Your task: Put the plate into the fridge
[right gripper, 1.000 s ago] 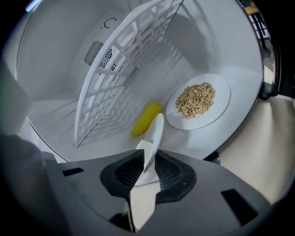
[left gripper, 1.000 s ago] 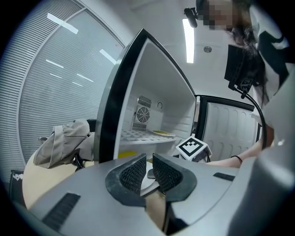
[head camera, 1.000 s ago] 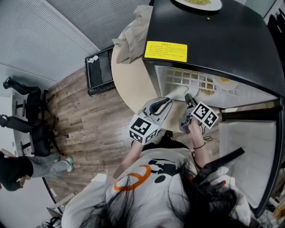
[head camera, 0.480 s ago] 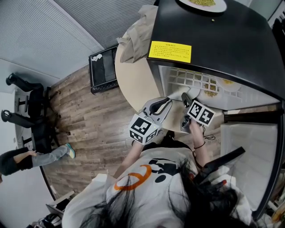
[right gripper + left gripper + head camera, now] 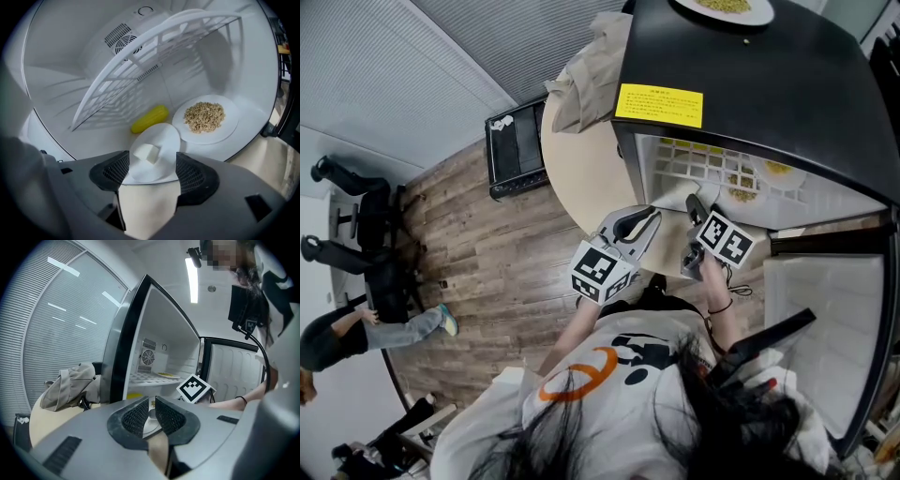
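Now the plate [image 5: 161,140] lies between the right gripper's [image 5: 153,169] just-opened fingers.

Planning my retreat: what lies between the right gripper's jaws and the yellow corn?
Right gripper view: a small white plate with a white cube. The right gripper has just opened its jaws, gripping nothing.

- You're in what looks like an office break corner rather than a home kitchen.
- In the head view, a small black fridge [image 5: 787,94] with a yellow notice label [image 5: 659,105] stands at 1 o'clock, beside a round beige counter [image 5: 581,178].
- At 9 o'clock, a black swivel chair [image 5: 356,234] on castors stands on a wood-look plank floor [image 5: 487,272].
- Grey slatted blinds [image 5: 441,56] fill 11 o'clock.
- A ceiling strip light [image 5: 191,280] shows in the left gripper view.
- Another person [image 5: 356,333] is at 8 o'clock.
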`<state>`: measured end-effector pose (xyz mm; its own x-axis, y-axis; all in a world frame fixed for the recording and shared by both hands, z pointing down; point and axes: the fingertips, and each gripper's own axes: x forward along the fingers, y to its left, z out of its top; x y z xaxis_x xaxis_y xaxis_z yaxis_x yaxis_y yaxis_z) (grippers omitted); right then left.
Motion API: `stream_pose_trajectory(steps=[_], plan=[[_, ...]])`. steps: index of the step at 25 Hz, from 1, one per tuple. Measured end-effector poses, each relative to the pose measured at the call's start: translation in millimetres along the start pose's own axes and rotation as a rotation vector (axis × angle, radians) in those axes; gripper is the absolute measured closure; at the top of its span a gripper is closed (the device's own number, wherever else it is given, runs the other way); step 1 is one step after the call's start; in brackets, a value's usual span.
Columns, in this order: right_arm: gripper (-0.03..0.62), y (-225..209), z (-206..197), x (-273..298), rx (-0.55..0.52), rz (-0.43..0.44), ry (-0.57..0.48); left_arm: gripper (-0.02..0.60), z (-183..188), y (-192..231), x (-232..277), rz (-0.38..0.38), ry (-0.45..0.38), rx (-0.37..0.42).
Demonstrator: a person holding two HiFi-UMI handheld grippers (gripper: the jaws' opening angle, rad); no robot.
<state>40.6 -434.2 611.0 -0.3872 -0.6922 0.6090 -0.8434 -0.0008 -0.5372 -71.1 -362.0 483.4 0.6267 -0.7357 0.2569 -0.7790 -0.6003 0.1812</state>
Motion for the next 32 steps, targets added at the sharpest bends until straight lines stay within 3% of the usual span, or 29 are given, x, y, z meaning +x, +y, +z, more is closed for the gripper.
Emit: stream_pose_trajectory(steps=[23,25,28,32], plan=[[0.301,43,-7,-49,-0.021,0.159,-0.065,0.531,4,-21,-27,-0.054,-0.029,0.023],[0.334,46,-11,-57,-0.026,0.16,-0.078,0.531,3,-25,-33,-0.06,-0.03,0.027],[0.47,51,-15,-72,-0.008,0.171,-0.118,0.531,1,-33,-43,-0.07,-0.035,0.033],[0.496,58,-28,-89,-0.001,0.198,-0.13,0.531,-4,-43,-59,-0.081,-0.035,0.034]])
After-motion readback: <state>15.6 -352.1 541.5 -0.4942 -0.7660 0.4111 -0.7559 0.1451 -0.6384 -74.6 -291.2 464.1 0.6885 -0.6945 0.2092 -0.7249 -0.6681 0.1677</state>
